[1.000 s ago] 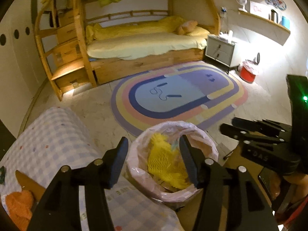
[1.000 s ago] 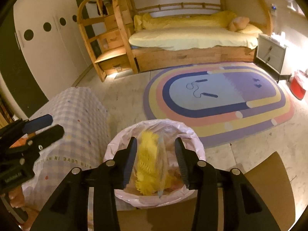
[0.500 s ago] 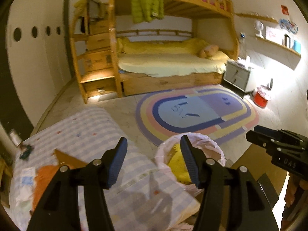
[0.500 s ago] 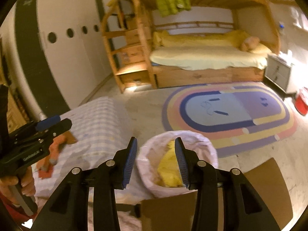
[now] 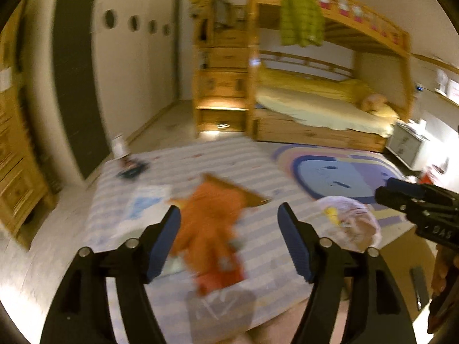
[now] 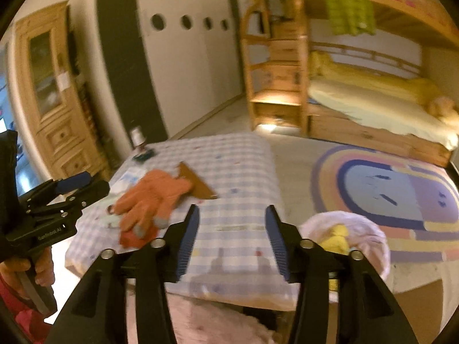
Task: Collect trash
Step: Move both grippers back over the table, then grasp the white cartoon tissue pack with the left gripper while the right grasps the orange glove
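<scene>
While both of your grippers hang over the checked table (image 6: 235, 169), you are between pickups: nothing is held, and the next piece of trash is yet to be chosen. Your left gripper (image 5: 229, 243) has just been opening, its jaws spread with nothing between them; the orange glove (image 5: 212, 229) only shows through the gap, lying on the cloth below. Your right gripper (image 6: 231, 236) has also just been opening and stands spread and empty over bare cloth.

From the right wrist view, the glove (image 6: 149, 200) sits at about 10 o'clock from your right jaws, with a brown cardboard triangle (image 6: 195, 183) touching it on its far side, toward 11 o'clock. Pale paper scraps (image 5: 149, 203) lie just beside the glove, and a small dark item (image 6: 143, 154) rests near the far corner at 11 o'clock; blur hides what it is. The lined bin (image 6: 352, 238), already holding something yellow, stands beside the table at 3 o'clock of your right jaws.

Your next move probably calls for dropping the left jaws onto whichever piece counts as trash, likely the cardboard or paper. Flat pieces need a low, angled approach so a pad slips under an edge. Mind that the glove overlaps the cardboard and may drag along.
</scene>
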`<state>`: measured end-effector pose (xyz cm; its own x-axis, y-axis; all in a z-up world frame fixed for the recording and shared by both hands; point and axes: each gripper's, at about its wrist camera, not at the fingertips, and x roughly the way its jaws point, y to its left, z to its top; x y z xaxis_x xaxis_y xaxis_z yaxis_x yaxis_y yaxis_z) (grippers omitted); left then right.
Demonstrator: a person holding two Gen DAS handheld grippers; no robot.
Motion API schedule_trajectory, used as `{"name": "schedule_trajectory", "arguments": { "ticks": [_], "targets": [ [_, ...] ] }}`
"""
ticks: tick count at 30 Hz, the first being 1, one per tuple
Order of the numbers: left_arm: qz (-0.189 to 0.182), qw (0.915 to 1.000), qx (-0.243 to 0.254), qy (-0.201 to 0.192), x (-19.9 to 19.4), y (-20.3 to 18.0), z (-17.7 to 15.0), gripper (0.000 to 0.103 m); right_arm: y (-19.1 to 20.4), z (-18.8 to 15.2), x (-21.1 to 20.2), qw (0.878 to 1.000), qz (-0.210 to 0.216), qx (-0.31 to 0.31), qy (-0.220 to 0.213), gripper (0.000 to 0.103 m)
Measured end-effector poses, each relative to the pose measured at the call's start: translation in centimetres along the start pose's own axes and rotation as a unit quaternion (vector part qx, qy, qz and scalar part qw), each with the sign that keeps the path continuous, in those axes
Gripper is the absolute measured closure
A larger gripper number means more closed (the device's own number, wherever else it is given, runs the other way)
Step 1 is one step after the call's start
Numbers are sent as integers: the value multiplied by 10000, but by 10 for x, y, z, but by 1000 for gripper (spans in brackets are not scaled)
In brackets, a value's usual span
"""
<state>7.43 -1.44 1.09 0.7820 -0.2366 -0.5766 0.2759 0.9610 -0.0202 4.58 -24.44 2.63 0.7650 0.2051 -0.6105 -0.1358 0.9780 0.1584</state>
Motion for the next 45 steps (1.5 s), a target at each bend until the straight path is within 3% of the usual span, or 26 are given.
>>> {"name": "schedule_trajectory", "arguments": {
  "ticks": [8, 15, 20, 28, 34, 38, 39, 45],
  "targets": [
    [707, 9949, -608, 392, 0, 80, -41, 31, 48, -2, 30, 9987, 308, -356, 215, 46],
    [823, 9904, -900, 646, 16, 108, -62, 31, 70, -2, 56, 9973, 387, -549, 290, 46],
    [760, 9914, -843, 654, 32, 113, -71, 31, 76, -1, 73, 9969, 375, -619, 322, 46],
    [655, 9908, -623, 1004, 75, 114, -79, 31, 73, -4, 86, 9964, 356, -595, 479, 47],
    [286, 9924, -566, 1051, 88, 114, -74, 29, 68, -7, 90, 9960, 329, -589, 581, 47],
    [-148, 9911, -811, 1045, 91, 118, -69, 30, 70, -10, 91, 9955, 317, -642, 619, 47],
    [-169, 9907, -866, 1039, 92, 118, -68, 31, 70, -10, 91, 9955, 316, -642, 624, 47],
    [-313, 9903, -909, 1001, 86, 109, -68, 66, 68, -11, 87, 9955, 309, -653, 611, 47]
  ]
}}
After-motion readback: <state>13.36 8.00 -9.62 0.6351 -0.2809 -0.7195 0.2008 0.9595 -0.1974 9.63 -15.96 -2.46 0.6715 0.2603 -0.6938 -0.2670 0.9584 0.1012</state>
